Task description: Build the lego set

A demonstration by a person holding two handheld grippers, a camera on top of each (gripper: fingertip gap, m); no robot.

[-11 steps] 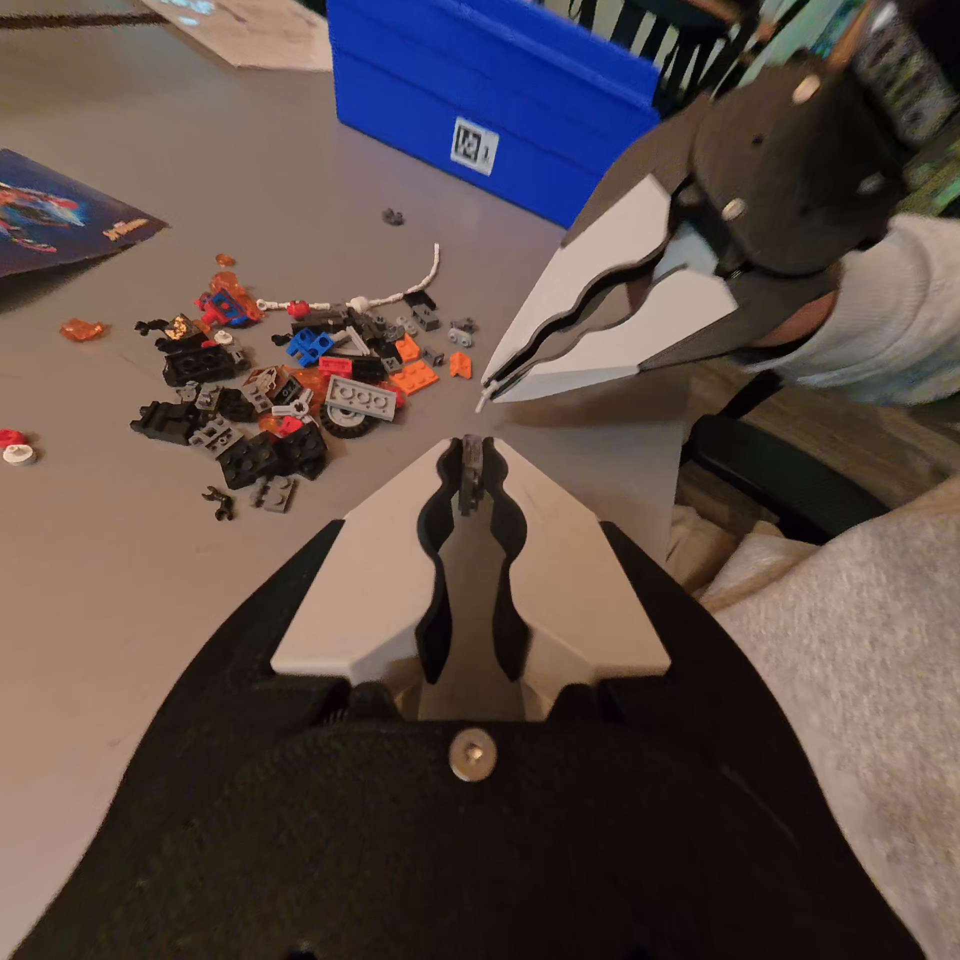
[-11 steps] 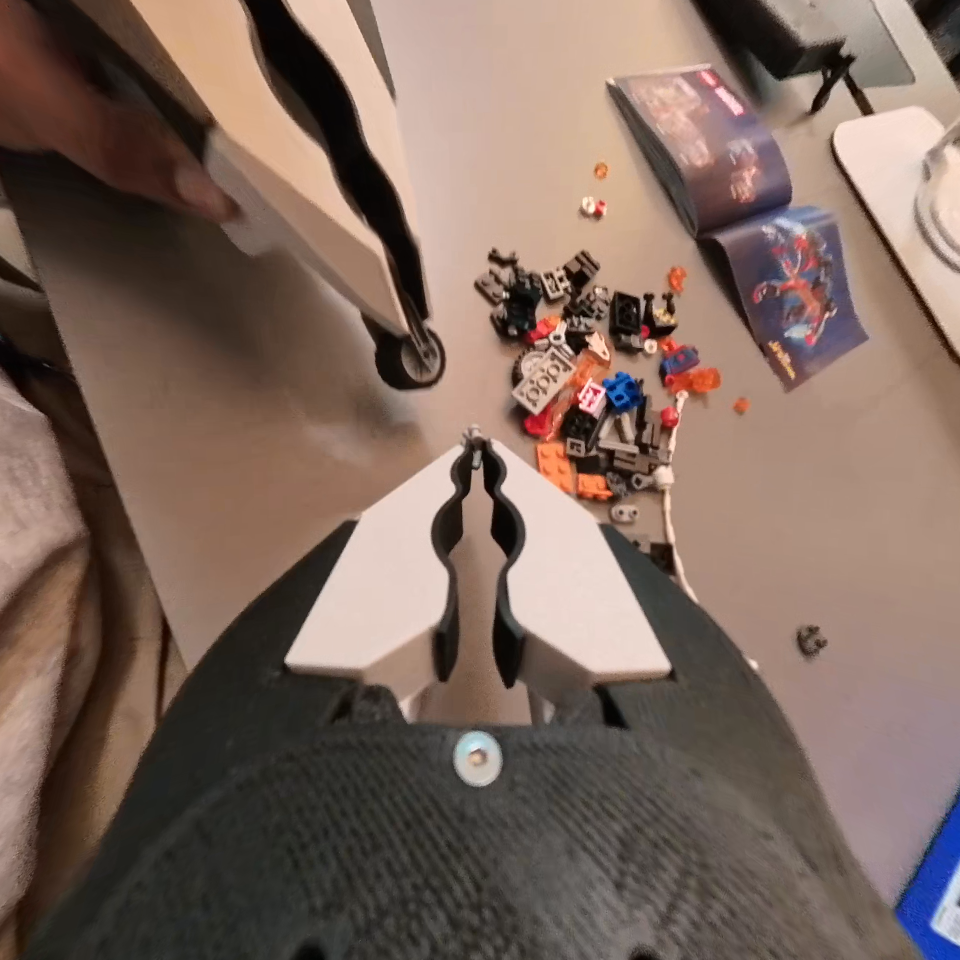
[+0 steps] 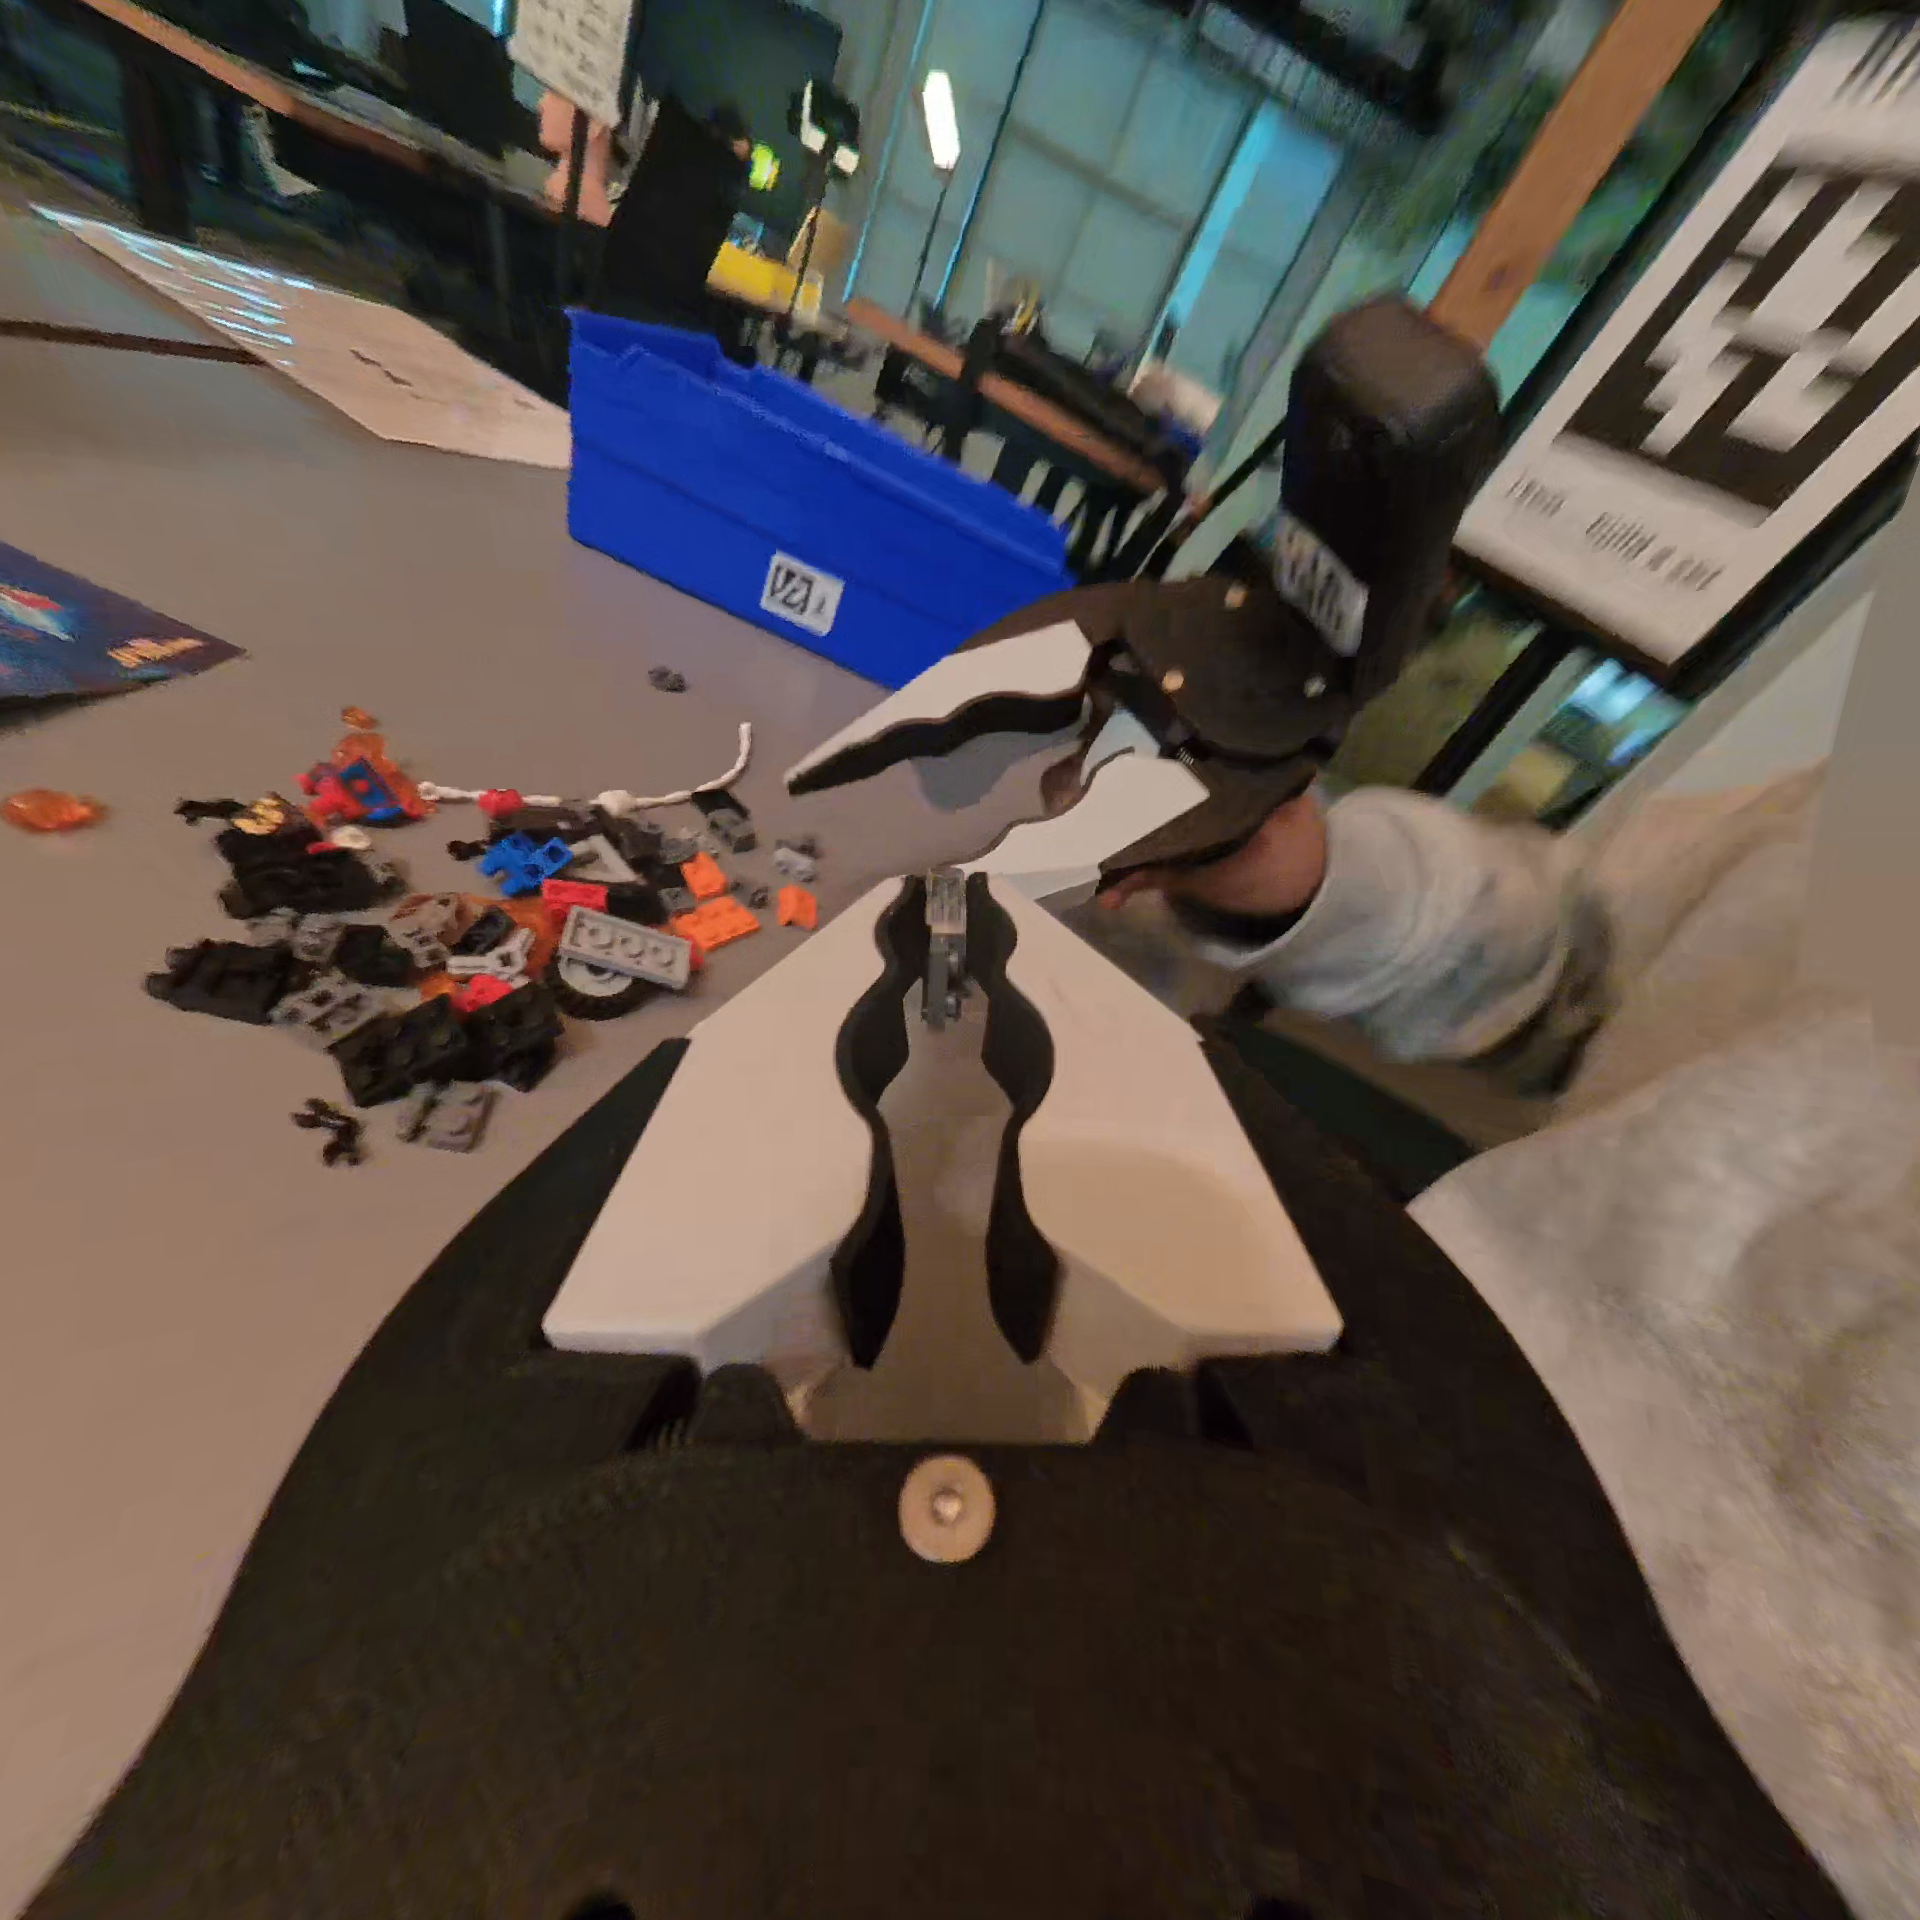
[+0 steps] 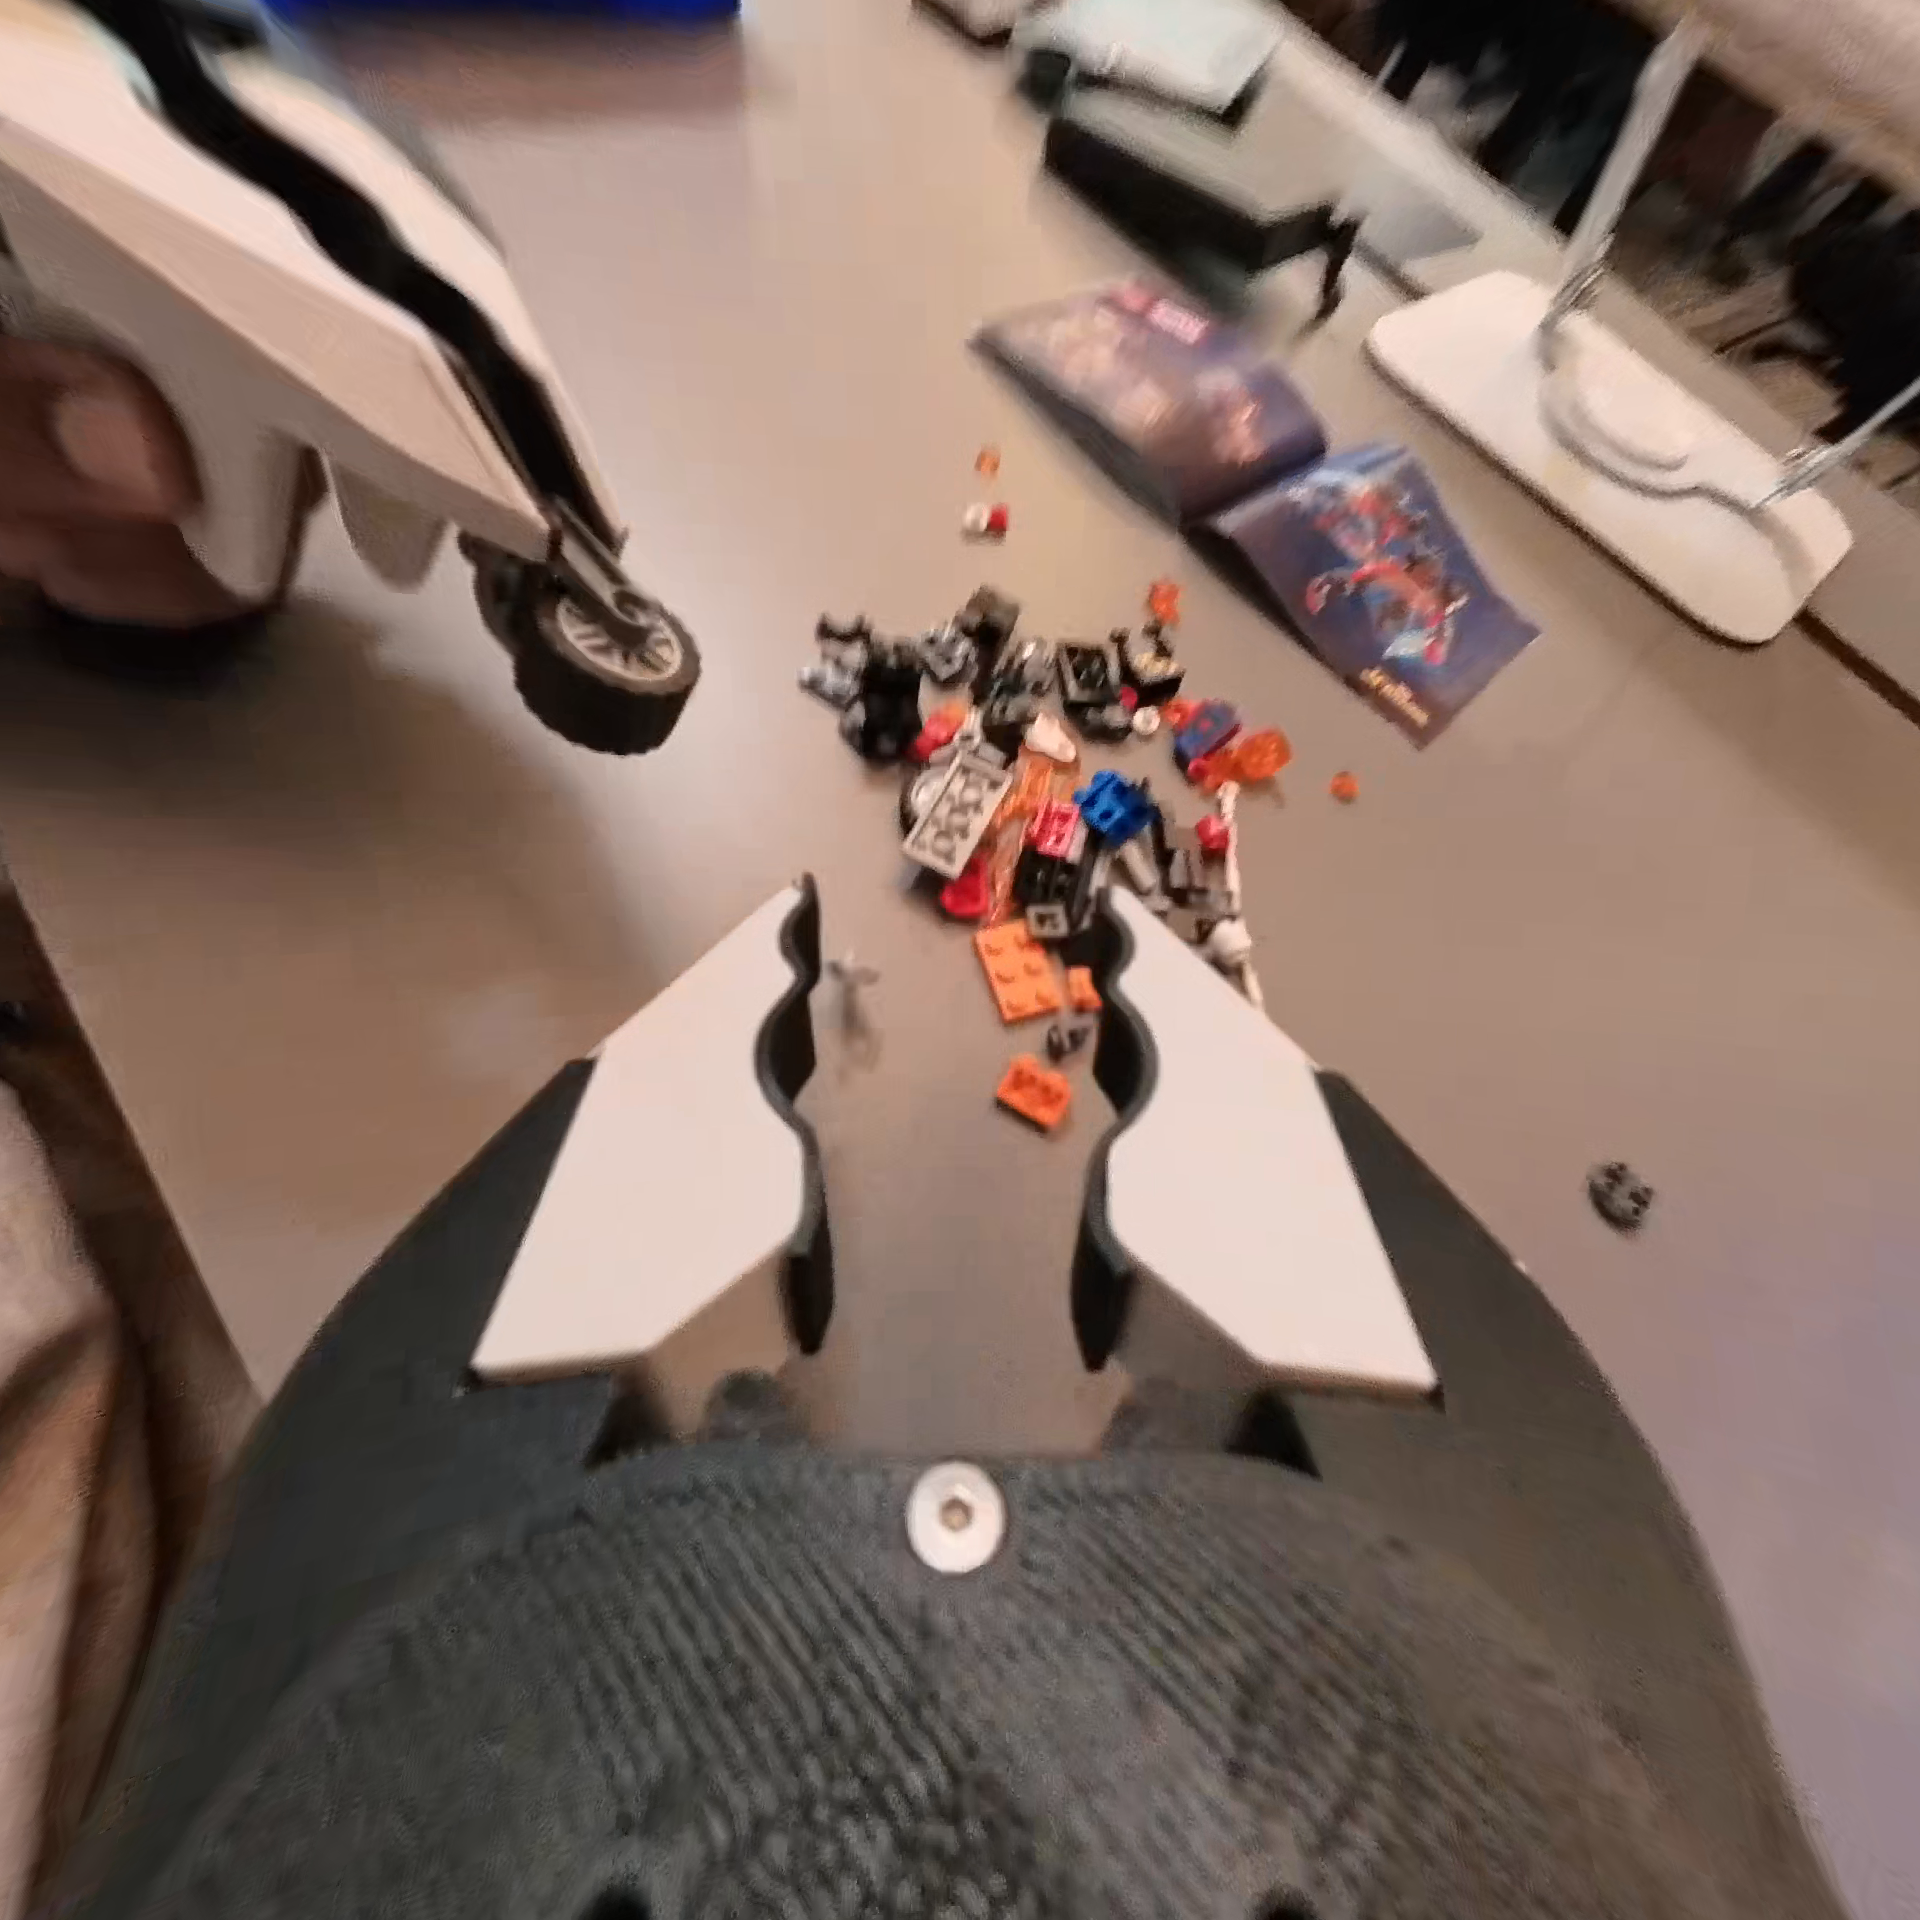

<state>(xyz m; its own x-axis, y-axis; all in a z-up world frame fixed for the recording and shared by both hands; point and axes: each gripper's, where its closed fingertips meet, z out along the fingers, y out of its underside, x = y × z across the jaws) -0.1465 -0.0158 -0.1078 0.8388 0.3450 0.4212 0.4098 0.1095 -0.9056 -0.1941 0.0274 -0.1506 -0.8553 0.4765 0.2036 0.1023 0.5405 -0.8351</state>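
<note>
My left gripper point(image 3: 943, 904) is shut on a thin grey piece point(image 3: 943, 940). In the right wrist view this gripper point(image 4: 566, 535) hangs at the upper left, above the table. The piece carries a black wheel with a grey spoked hub point(image 4: 608, 649). My right gripper point(image 4: 961, 914) is open and empty, low over the near end of a pile of small bricks point(image 4: 1039, 779). A tiny grey piece point(image 4: 854, 997) shows between its fingers, close to the left one. I cannot tell whether it rests on the table. In the left wrist view the right gripper point(image 3: 883, 821) is just beyond my left fingertips.
The brick pile point(image 3: 468, 935) lies on a grey table point(image 3: 312, 520). A blue bin point(image 3: 790, 509) stands behind it. An open booklet point(image 4: 1299, 509) and a white stand base point(image 4: 1600, 447) lie beyond the pile. A lone dark piece point(image 4: 1619, 1195) sits to the right. The table edge is at the left.
My right gripper has opened and let go of the tiny grey piece. My left gripper still holds the wheel piece. Both views now look higher and are blurred by motion.
</note>
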